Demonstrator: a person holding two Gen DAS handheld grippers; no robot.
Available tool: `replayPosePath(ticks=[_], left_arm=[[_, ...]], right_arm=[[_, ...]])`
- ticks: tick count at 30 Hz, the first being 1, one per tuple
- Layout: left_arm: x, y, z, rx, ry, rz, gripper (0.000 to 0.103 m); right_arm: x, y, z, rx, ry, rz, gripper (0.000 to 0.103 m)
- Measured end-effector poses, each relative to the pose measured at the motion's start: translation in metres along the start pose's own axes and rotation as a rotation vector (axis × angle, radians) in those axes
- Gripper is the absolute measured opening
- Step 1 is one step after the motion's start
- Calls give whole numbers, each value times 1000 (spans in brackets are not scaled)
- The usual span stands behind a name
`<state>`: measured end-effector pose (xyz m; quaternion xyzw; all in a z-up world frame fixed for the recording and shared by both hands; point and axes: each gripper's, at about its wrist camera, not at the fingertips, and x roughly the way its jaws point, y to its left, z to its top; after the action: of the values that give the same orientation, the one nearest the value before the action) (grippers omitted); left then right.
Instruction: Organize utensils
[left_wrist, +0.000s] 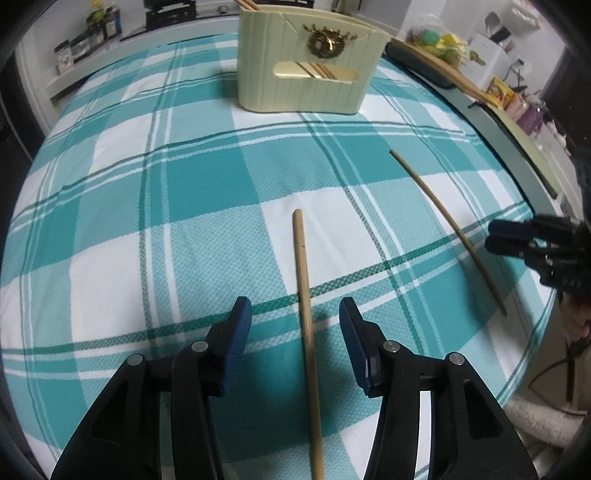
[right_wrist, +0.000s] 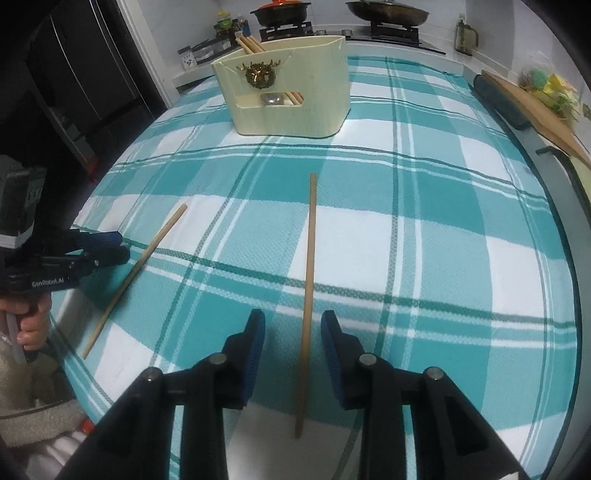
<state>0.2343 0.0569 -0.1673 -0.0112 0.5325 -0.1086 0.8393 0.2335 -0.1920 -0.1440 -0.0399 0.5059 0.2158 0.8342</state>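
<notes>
While the left gripper (left_wrist: 295, 317) hangs low over the near edge of the checked tablecloth (left_wrist: 147, 184), its blue-padded jaws stand spread to either side of a wooden chopstick (left_wrist: 306, 321) without touching it. That chopstick lies flat, its long axis running from the near edge straight away toward the cream utensil holder (left_wrist: 306, 70) at the far edge. A second chopstick (left_wrist: 448, 229) lies well apart to the right, slanted from near-right to far-left. Beside its near end is the right gripper (left_wrist: 496, 240), seen side-on; I cannot tell from this view how its jaws stand. More chopsticks poke from the holder's top and show through its front slot. Nothing lies between the near chopstick and the holder.

From the right wrist view, the right gripper (right_wrist: 291, 332) has its jaws spread around the second chopstick (right_wrist: 307, 295), which lies between the pads, apart from both, pointing away toward the utensil holder (right_wrist: 288, 92). The first chopstick (right_wrist: 136, 273) lies to the left, slanting from the near-left edge toward the far right. The left gripper (right_wrist: 122, 245) sits just beside it. Past the tablecloth's (right_wrist: 443, 221) far edge stand a stove with a lidded pot (right_wrist: 282, 11) and a frying pan (right_wrist: 388, 14); a wooden board (right_wrist: 535, 114) leans along the right edge.
</notes>
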Motion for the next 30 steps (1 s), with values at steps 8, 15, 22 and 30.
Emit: replayPosePath(ticks=[8, 15, 22, 30], left_arm=[[32, -13, 38, 85, 89, 73, 31], [23, -3, 49, 27, 25, 36, 4], [-80, 9, 52, -63, -262, -43, 4], [-155, -7, 53, -69, -478, -42, 4]], right_arm=[[64, -6, 74, -59, 95, -36, 32], [95, 0, 111, -96, 94, -91, 6], [23, -8, 103, 36, -136, 95, 6], [-92, 24, 85, -35, -446, 120, 6]])
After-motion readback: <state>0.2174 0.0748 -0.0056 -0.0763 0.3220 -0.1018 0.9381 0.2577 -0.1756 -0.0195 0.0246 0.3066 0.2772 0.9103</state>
